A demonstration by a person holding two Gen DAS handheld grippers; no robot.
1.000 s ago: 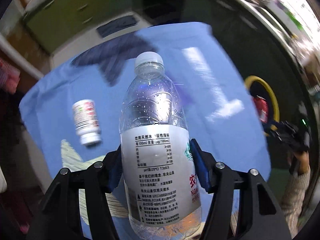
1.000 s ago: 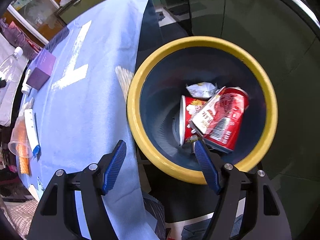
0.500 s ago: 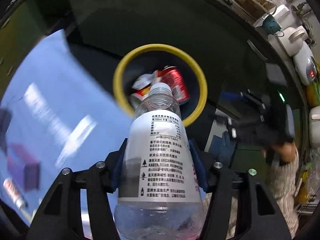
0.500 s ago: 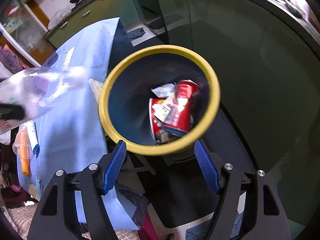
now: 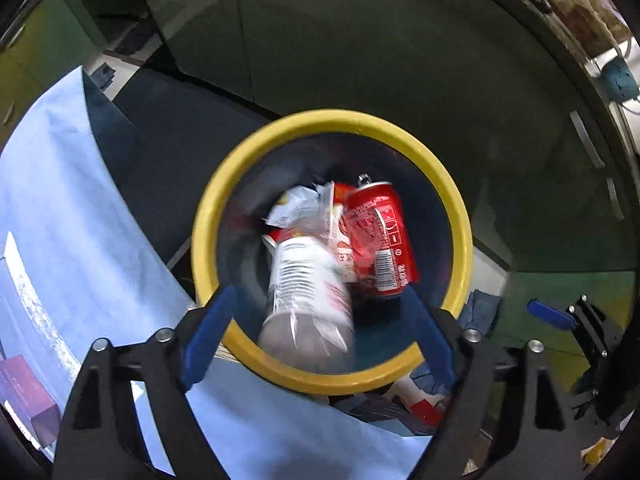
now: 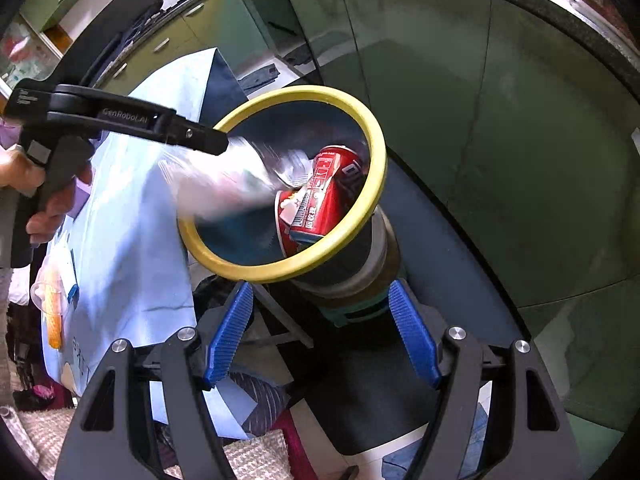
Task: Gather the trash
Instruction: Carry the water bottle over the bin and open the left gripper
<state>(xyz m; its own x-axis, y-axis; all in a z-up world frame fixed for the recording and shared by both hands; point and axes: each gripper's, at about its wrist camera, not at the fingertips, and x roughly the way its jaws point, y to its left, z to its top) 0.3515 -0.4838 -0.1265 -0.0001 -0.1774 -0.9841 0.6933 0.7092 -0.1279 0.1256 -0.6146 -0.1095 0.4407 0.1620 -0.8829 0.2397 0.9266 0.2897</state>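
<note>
Over yellow-rimmed bin [image 5: 460, 216], left tongs [image 5: 316, 332] spread, blurred bottle [image 5: 308, 292] loose

left gripper [image 5: 316, 334]: jaws spread wide, empty | right gripper [image 6: 320, 334]: jaws spread wide, empty

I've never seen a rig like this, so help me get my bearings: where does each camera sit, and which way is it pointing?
Left wrist: on the left gripper, aimed down into the yellow-rimmed bin; its open blue fingers frame a blurred water bottle.
Right wrist: on the right gripper, open and empty, facing the bin from beside it; the person's hand shows.
Shared: bin, bottle, red can, blue tablecloth.
</note>
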